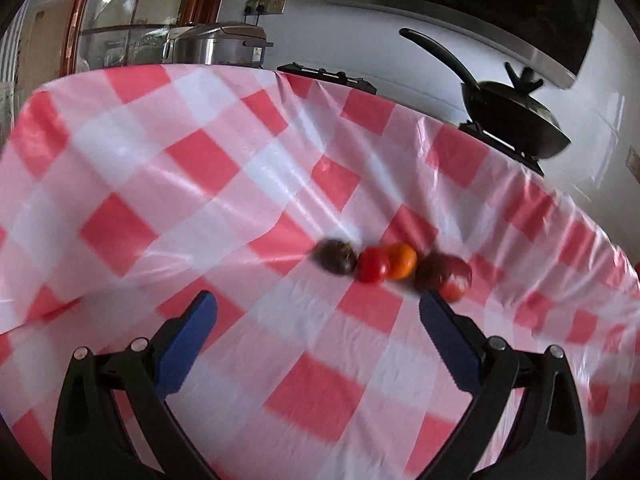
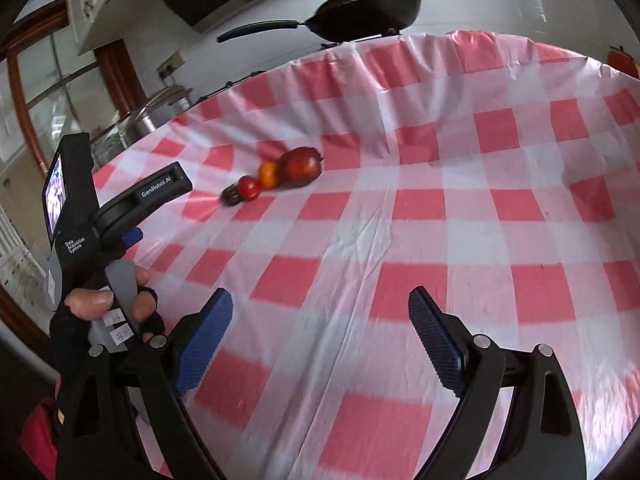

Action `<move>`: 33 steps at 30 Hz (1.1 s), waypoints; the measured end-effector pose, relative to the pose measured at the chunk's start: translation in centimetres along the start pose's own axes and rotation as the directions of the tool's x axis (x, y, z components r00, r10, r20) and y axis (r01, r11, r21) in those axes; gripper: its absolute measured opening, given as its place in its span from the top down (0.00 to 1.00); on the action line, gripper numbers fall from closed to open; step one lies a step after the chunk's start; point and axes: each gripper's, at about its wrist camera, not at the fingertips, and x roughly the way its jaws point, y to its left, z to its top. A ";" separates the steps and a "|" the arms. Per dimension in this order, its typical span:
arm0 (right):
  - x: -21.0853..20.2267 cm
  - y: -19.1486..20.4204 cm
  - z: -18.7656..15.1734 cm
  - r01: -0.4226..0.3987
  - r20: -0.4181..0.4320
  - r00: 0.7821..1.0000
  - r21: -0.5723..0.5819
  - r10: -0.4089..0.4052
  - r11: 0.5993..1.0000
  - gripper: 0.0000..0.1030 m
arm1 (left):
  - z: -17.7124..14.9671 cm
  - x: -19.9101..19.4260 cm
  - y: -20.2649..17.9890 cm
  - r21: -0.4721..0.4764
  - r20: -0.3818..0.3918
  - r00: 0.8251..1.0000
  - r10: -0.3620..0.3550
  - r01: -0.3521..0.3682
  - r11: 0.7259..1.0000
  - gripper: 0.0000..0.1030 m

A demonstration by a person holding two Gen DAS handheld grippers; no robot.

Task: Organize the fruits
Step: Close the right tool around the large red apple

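item: row of fruits on a surface (image 1: 168, 152) under a red-and-white checked cloth.

- dark fruit (image 1: 335, 256), at one end of the row; blurred, kind not certain.
- red fruit (image 1: 373, 265), touching the dark one.
- orange fruit (image 1: 402, 260), touching the red one.
- large dark-red fruit (image 1: 446, 274), at the other end, biggest of the four; in the right wrist view it shows as an apple-like shape with a small stem end.

placing: the four lie touching in a short line, nearer the far edge of the surface than the near edge, toward the side where the pan stands.

left claw (image 1: 318, 306): released, jaws spread wide, nothing between the pads. the row lies just ahead of its tips; the large dark-red fruit sits just beyond the right-hand pad's tip, the dark fruit ahead of the gap and off centre to the right. no contact visible.

right claw (image 2: 320, 304): released, jaws at full spread, nothing between them. the row lies well ahead of it and to the left of its centre line, with bare cloth between.

left hand (image 2: 108, 304), in a dark fingerless glove, grips the handle of its device at the left edge of the surface in the right wrist view.

beyond the far edge: a black frying pan (image 1: 516, 116) with lid on a stove, a metal cooker (image 1: 218, 44) near the far left corner.
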 end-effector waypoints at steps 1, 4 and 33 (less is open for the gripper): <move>0.6 0.0 0.6 0.003 -0.002 1.000 0.005 -0.003 1.000 0.16 | 0.4 0.7 0.1 -0.017 0.004 1.000 -0.004 0.004 1.000 0.02; 3.4 0.4 2.6 0.026 0.001 1.000 -0.003 -0.026 1.000 0.16 | 1.2 2.5 1.1 -0.059 0.012 1.000 -0.014 0.015 0.998 0.02; 24.8 5.4 12.9 0.211 -0.177 0.956 -0.138 -0.234 0.968 0.42 | 1.2 3.5 7.5 -0.276 0.023 0.999 0.048 -0.040 0.960 0.02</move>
